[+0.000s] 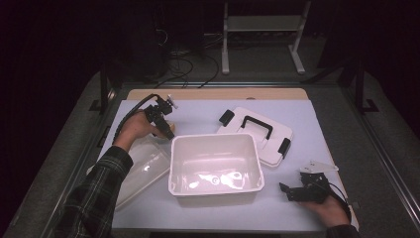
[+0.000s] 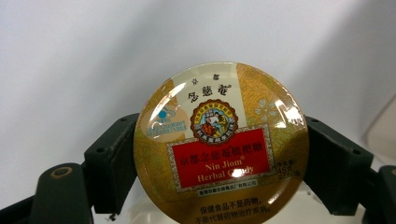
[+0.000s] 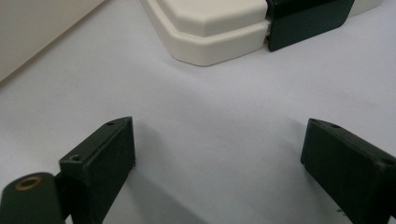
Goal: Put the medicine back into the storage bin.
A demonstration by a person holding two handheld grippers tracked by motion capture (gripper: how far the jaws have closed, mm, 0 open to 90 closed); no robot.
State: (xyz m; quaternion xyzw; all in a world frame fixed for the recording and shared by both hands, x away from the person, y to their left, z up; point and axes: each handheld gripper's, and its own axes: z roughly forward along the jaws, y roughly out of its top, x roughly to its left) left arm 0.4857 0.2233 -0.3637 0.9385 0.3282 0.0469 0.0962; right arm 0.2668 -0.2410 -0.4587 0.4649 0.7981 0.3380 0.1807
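A: What's at the left?
B: The left gripper (image 1: 166, 130) clamps a round candy tin (image 2: 220, 144) by its rim, beside the white bin (image 1: 216, 186). It looks light, stiff, glossy, probably slippery.
A: And right?
B: The right gripper (image 1: 286, 190) rests with jaws apart, empty.

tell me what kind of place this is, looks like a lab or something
Probably a lab recording bench, not a home: a table under a pale mat, dark surroundings, loose cables and a white frame on the floor behind.
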